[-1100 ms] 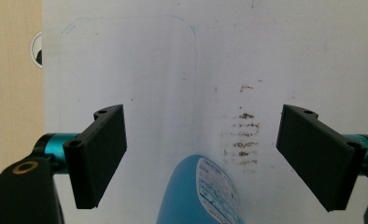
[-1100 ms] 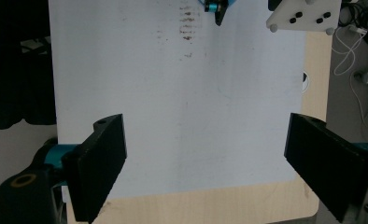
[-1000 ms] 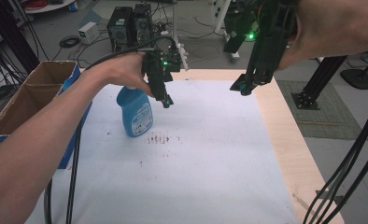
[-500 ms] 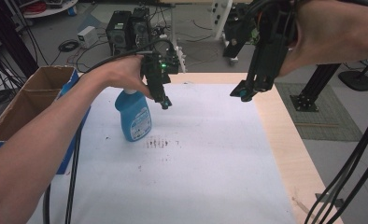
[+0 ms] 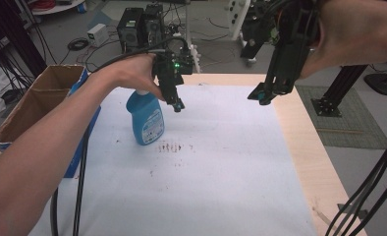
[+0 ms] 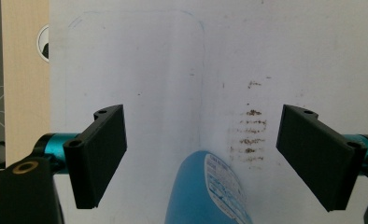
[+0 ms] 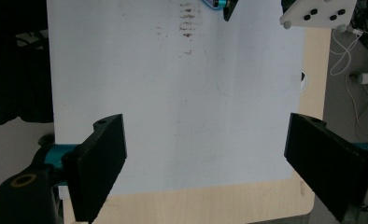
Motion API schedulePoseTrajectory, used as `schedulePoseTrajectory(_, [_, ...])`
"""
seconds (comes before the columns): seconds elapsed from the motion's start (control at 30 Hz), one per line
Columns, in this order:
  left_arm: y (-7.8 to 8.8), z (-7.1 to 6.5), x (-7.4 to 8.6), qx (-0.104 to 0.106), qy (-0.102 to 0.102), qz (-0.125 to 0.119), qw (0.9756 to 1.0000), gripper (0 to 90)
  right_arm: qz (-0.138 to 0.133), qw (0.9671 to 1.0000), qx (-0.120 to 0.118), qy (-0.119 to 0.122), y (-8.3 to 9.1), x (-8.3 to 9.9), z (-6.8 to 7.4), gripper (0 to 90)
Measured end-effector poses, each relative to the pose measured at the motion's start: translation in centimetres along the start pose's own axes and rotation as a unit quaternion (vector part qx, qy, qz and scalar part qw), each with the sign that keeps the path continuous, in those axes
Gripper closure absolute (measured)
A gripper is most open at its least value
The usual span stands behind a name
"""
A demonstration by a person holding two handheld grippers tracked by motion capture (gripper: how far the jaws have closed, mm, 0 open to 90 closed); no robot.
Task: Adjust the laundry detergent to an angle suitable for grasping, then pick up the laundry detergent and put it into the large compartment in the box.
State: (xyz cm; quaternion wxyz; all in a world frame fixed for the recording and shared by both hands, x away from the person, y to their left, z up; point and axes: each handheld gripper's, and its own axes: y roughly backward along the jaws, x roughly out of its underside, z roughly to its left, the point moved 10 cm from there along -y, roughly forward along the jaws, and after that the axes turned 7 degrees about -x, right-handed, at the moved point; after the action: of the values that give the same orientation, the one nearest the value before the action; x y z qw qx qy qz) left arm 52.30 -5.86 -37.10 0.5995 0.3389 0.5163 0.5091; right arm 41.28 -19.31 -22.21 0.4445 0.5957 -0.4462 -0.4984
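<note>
A blue spray bottle (image 5: pixel 146 119) stands upright on the white sheet (image 5: pixel 216 167) that covers most of the light wooden table (image 5: pixel 307 147), toward the sheet's far left part. In the left gripper view the bottle's rounded blue body (image 6: pixel 208 191) with its printed label rises from the bottom edge, between the two black jaws but touching neither.

The left gripper (image 5: pixel 174 101) hangs in the air just right of the bottle's top, pointed downward, its jaws spread wide with nothing between them but the bottle below. The person's left hand (image 5: pixel 132 73) grips it, the forearm reaching in from the lower left, and a black cable (image 5: pixel 78 187) trails down beside that arm.

The right gripper (image 5: pixel 261 96) is held high over the far right edge of the sheet, well apart from the bottle, tilted down and leftward. Its own view shows its jaws wide apart and empty above bare sheet and the table's rounded corner.

A patch of small brown marks (image 5: pixel 171 146) lies on the sheet just right of the bottle's base; whether these are stains or crumbs is hard to tell. The same marks appear in the left gripper view (image 6: pixel 250 135) and in the right gripper view (image 7: pixel 187 18).

A cardboard box (image 5: pixel 32 105) sits off the table's left side.
</note>
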Motion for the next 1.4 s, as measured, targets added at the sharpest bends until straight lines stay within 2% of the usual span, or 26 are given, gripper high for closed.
schedulePoseTrajectory(0.1, [0.0,0.0,-0.2,0.0,0.003,-0.003,1.0,16.1,0.001,1.0,0.001,0.0,0.1,0.1,0.1,12.1])
schedulePoseTrajectory(0.23, [0.1,0.1,0.0,-0.003,0.009,0.006,0.9999,16.1,-0.002,1.0,0.002,-0.005,0.1,0.4,0.1,12.2])
schedulePoseTrajectory(0.4, [0.4,0.1,0.1,-0.002,0.023,0.01,0.9997,16.1,0.003,1.0,0.0,-0.002,-0.1,0.6,0.1,12.2])
schedulePoseTrajectory(0.5, [0.7,0.2,0.5,-0.009,0.034,0.017,0.9993,16.1,0.002,1.0,0.0,-0.001,-0.2,0.6,0.1,12.2])
schedulePoseTrajectory(0.53, [0.9,0.4,0.8,-0.017,0.041,0.025,0.9987,16.1,0.003,1.0,0.0,-0.001,-0.2,0.5,0.1,12.2])
schedulePoseTrajectory(0.7, [1.3,0.5,1.3,-0.021,0.056,0.036,0.9975,16.1,0.002,1.0,0.001,0.0,-0.2,0.4,0.2,12.2])
schedulePoseTrajectory(0.73, [1.6,0.6,1.7,-0.027,0.079,0.037,0.9958,16.1,0.003,1.0,0.001,0.0,-0.2,0.4,0.2,12.2])
schedulePoseTrajectory(0.8, [2.0,0.6,2.0,-0.032,0.097,0.043,0.9938,16.1,0.009,1.0,0.002,0.0,-0.3,0.5,0.2,12.2])
schedulePoseTrajectory(0.93, [2.6,1.0,2.7,-0.048,0.14,0.047,0.9879,16.1,0.01,0.9999,0.005,-0.002,-0.2,0.5,0.1,12.2])
schedulePoseTrajectory(1.1, [3.2,1.2,3.9,-0.064,0.199,0.059,0.9762,16.1,0.012,0.9999,0.007,0.0,-0.3,0.3,0.0,12.2])
schedulePoseTrajectory(1.33, [3.8,0.8,5.1,-0.071,0.247,0.064,0.9642,16.1,0.016,0.9998,0.008,0.0,-0.5,0.1,-0.1,12.2])
schedulePoseTrajectory(1.4, [3.8,0.7,5.5,-0.074,0.263,0.063,0.9599,16.0,0.019,0.9998,0.009,0.0,-0.6,0.1,-0.2,12.2])
